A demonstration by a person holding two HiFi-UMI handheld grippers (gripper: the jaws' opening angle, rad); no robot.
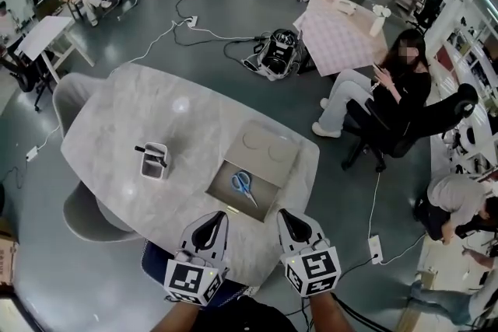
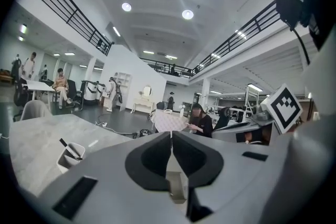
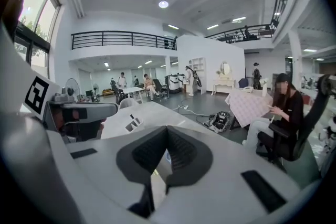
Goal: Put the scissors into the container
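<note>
Blue-handled scissors (image 1: 243, 184) lie inside an open cardboard box (image 1: 268, 155) on the near right part of the marble table (image 1: 117, 109). A small white container (image 1: 153, 161) with a black item sticking out of it stands to the left of the box; it also shows in the left gripper view as the container (image 2: 70, 156) and in the right gripper view as the container (image 3: 134, 123). My left gripper (image 1: 219, 217) and right gripper (image 1: 285, 215) hover side by side above the table's near edge, short of the box. Both are shut and hold nothing.
A grey chair (image 1: 85, 214) stands at the table's left and another chair (image 1: 71, 93) at its far left. A seated person (image 1: 381, 97) is on an office chair to the right, and a bag (image 1: 278, 52) and cables lie on the floor beyond the table.
</note>
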